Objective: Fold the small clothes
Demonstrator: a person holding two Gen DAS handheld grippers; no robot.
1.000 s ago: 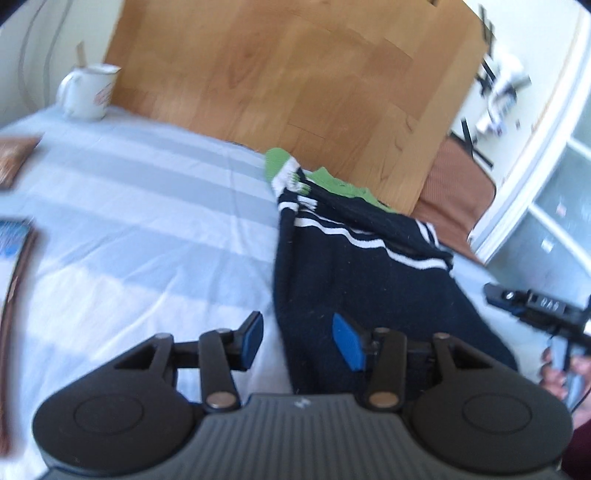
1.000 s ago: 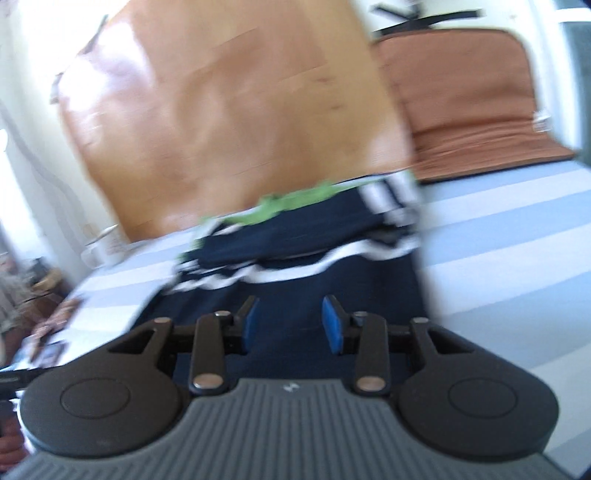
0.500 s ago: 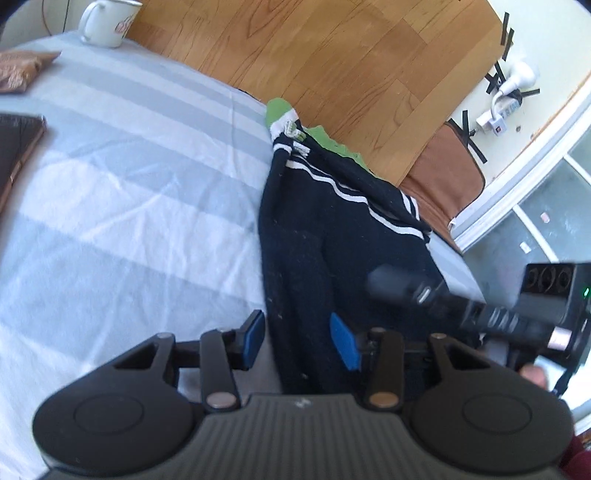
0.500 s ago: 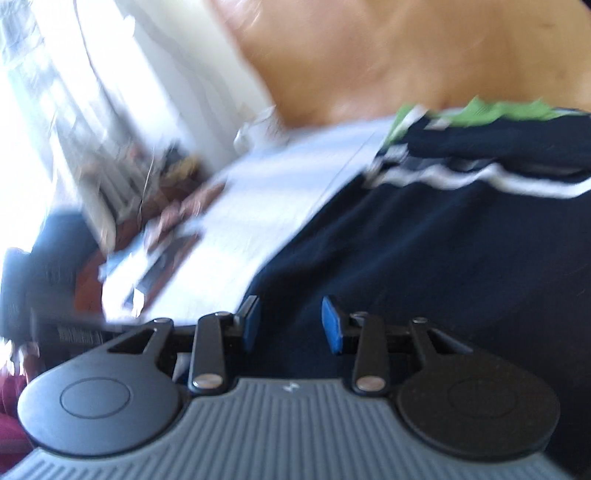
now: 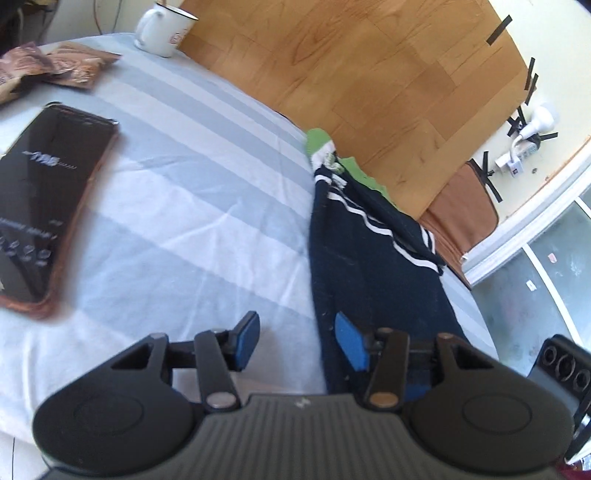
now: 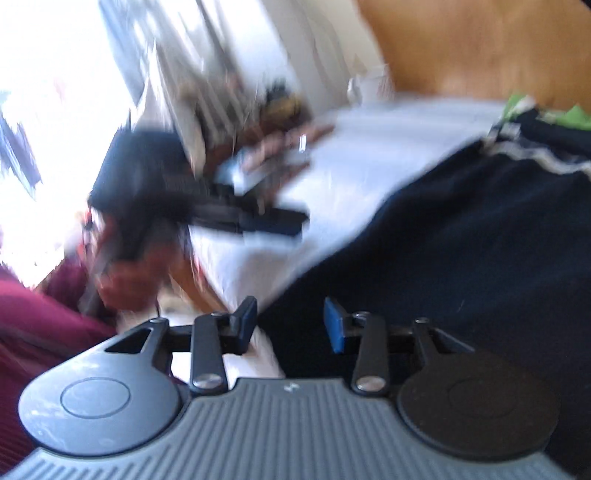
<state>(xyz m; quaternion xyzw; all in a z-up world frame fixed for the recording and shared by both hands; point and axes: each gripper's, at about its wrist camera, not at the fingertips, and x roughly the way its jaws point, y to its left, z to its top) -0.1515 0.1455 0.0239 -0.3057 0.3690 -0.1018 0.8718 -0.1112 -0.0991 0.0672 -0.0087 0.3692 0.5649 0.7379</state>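
Left wrist view shows the left claw (image 5: 295, 341) with its two blue pads (image 5: 246, 339) wide apart and nothing between them. It hangs just above the near edge of the dark blue garment (image 5: 369, 266). One pad is over the striped cloth (image 5: 177, 206) that covers the surface, and the other pad is over the dark fabric. The garment lies flat and stretches away from the claw. It has thin white stripes (image 5: 373, 218) near its far end, and a bit of green cloth (image 5: 319, 140) peeks out beyond that. Off to the left of the claw lies a flat black box (image 5: 48, 192) with a brown rim. Farther away, past the box, are some brown packets (image 5: 62, 68) and a white mug (image 5: 166, 29) at the far edge of the surface. Beyond the surface is a wooden floor (image 5: 369, 74).

Right wrist view is blurry. The right claw (image 6: 290, 325) also has its pads spread apart and holds nothing. It sits right at the near corner of the dark garment (image 6: 461, 240), with one pad over the light cloth (image 6: 354, 162) and one over the dark fabric. To the left of this claw, the left claw (image 6: 273, 221) shows as a dark smear, held by a hand (image 6: 125, 273) with a dark red sleeve (image 6: 33, 325).
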